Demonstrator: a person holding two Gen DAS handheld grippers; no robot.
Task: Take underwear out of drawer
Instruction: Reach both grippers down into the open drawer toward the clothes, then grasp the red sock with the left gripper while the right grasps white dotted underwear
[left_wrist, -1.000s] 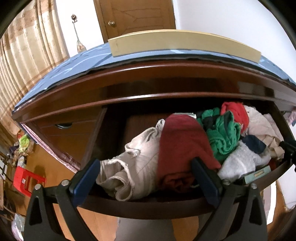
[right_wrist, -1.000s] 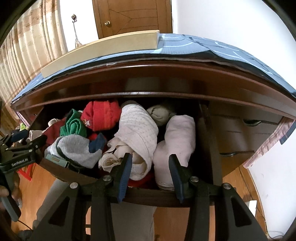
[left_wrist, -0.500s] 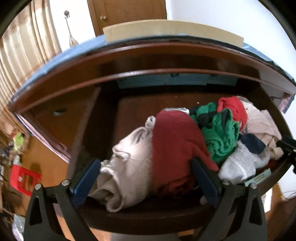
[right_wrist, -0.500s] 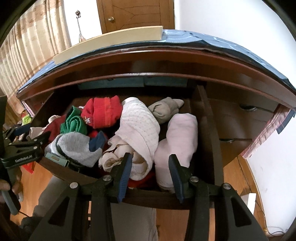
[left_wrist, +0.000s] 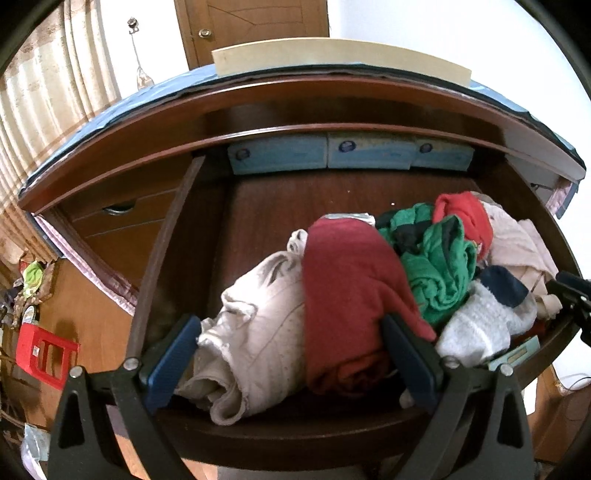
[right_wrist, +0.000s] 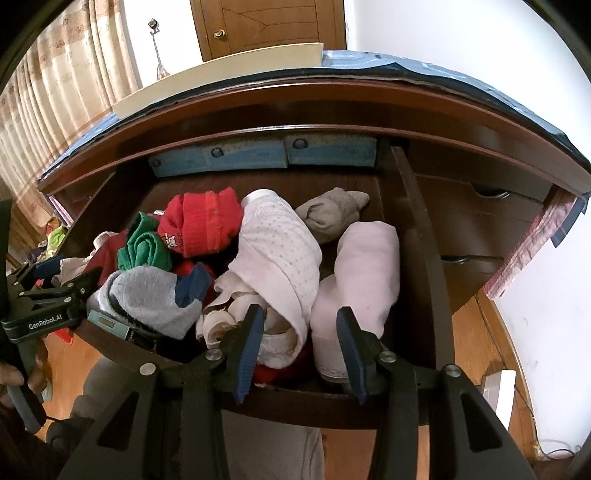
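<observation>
The dark wooden drawer stands pulled out and holds a heap of rolled clothes. In the left wrist view a beige roll and a dark red roll lie at the front, with green and grey pieces to the right. My left gripper is open, its fingers on either side of the beige and dark red rolls. In the right wrist view a white dotted roll and a pale pink roll lie at the front. My right gripper is open over the drawer's front edge, between these two rolls.
Blue boxes line the drawer's back. A cream board lies on the blue-covered dresser top. Closed drawers with handles sit at the left and right. A red stool stands on the floor. The left gripper shows in the right wrist view.
The drawer has slid further out, uncovering its bottom and the blue boxes at the back. Both grippers stay open at the front edge.
</observation>
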